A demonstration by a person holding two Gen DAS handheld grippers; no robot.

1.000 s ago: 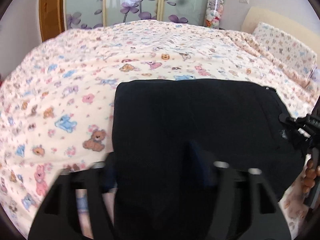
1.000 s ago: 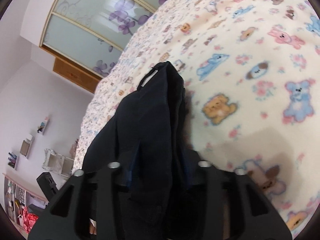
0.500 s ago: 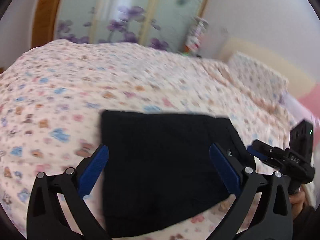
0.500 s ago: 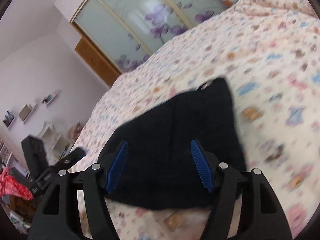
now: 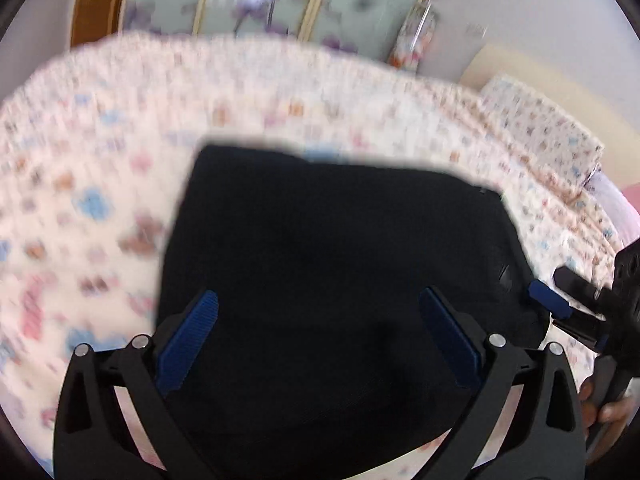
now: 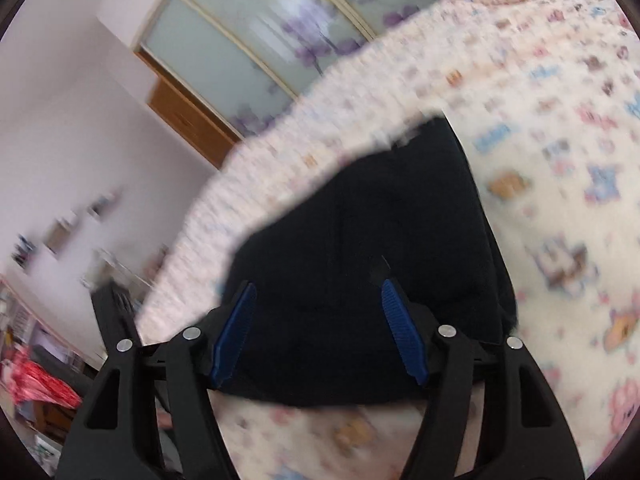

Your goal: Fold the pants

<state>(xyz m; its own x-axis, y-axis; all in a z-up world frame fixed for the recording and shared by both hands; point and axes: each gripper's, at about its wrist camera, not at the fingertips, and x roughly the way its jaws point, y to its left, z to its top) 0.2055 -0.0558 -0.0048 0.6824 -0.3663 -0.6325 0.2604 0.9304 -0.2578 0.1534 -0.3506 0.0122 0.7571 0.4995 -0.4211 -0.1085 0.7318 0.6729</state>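
The black pants (image 5: 332, 256) lie folded into a compact rectangle on the bed's teddy-bear sheet (image 5: 88, 168). They also show in the right wrist view (image 6: 372, 248). My left gripper (image 5: 320, 340) is open and empty, held above the near edge of the pants. My right gripper (image 6: 320, 328) is open and empty too, above the pants' near right side. The right gripper also shows at the right edge of the left wrist view (image 5: 576, 312).
A pillow (image 5: 540, 132) lies at the head of the bed on the right. Sliding wardrobe doors with purple flowers (image 5: 260, 4) stand behind the bed. A jar of soft toys (image 5: 412, 40) stands by the wall. Shelves and red cloth (image 6: 36, 384) sit off the bed's left side.
Both grippers were shut on the pants one second ago. They have opened, let the fabric drop onto the bed, and drawn back above it.
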